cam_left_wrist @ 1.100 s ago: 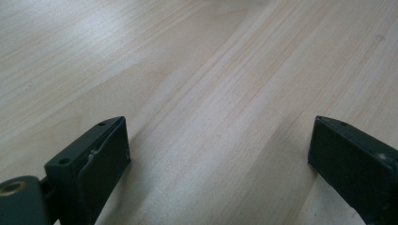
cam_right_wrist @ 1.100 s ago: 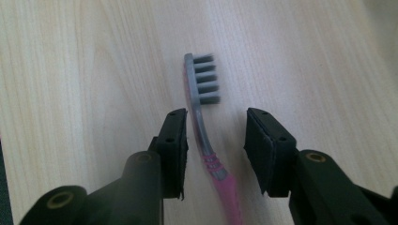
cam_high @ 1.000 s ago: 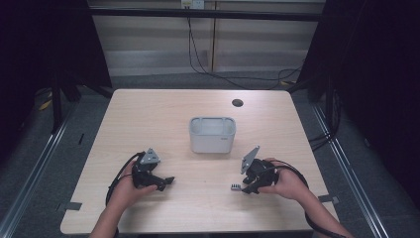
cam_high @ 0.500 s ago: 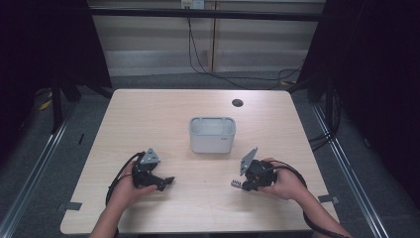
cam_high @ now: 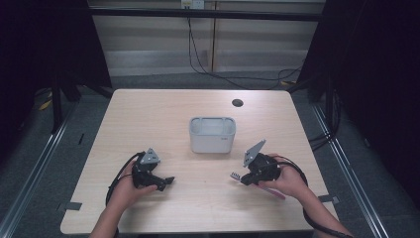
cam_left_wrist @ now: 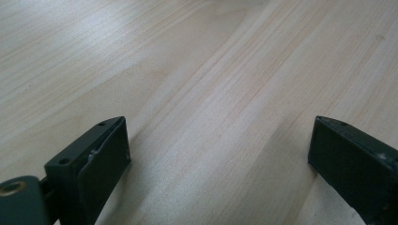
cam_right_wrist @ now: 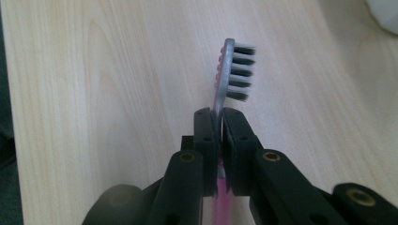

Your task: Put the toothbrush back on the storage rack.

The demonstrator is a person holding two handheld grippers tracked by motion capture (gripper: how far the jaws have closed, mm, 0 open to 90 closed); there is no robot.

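A toothbrush with a grey head, dark and white bristles [cam_right_wrist: 232, 70] and a pink handle [cam_high: 275, 192] lies low over the wooden table [cam_high: 148, 124], at the front right. My right gripper [cam_right_wrist: 219, 115] is shut on its neck, just behind the head, which sticks out past the fingertips. In the high view the right gripper [cam_high: 246, 178] points left, with the bristle end [cam_high: 235, 175] ahead of it. My left gripper [cam_high: 166, 183] rests at the front left, pointing right. Its jaws stand wide open [cam_left_wrist: 220, 140] over bare wood.
A grey rectangular container [cam_high: 212, 134] stands open-topped near the table's middle, beyond and between the two hands. A small dark round hole [cam_high: 237, 102] sits in the tabletop behind it. Cables trail from both grippers toward the front edge.
The right hand has shifted slightly, and the toothbrush now sits gripped between its jaws. The left hand and the container have stayed where they were.
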